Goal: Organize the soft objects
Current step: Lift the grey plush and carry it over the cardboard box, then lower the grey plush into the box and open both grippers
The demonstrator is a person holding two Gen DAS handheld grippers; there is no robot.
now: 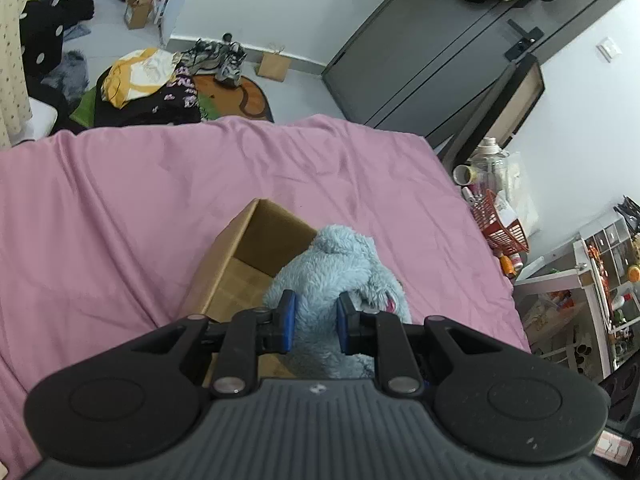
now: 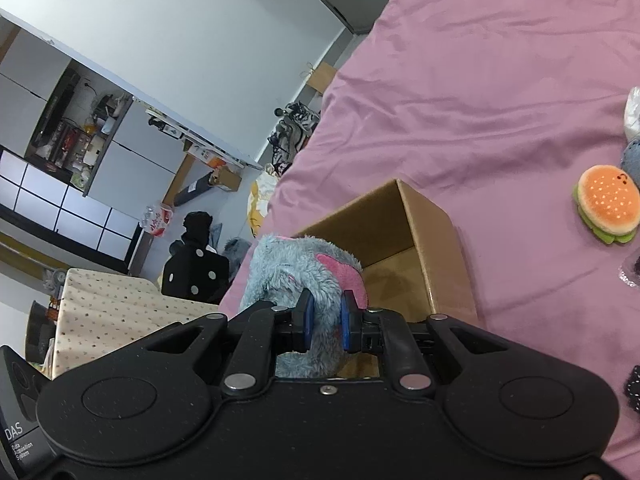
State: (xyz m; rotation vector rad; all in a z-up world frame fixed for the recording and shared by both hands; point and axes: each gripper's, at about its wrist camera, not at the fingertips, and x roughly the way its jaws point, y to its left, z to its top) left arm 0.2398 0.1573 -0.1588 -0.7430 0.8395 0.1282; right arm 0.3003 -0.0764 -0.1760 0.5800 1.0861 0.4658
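Bedsheet [image 1: 120, 200], pink, wide bare room beyond open cardboard box [image 2: 424, 232]. Blue plush toy [image 1: 332, 268] over box's near edge, clamped by left tongs [image 1: 316, 322] and right tongs [image 2: 325, 322]. Burger plush [image 2: 607, 208] apart. Casing lettering "DAS", smaller print possibly "Data Acquisition System".

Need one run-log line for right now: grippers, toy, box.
left gripper: shut on blue plush toy | right gripper: shut on blue plush toy | toy: over open cardboard box | hamburger plush: on pink sheet

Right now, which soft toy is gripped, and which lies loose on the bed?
The blue plush, held by both grippers over the box; the burger plush lies loose.
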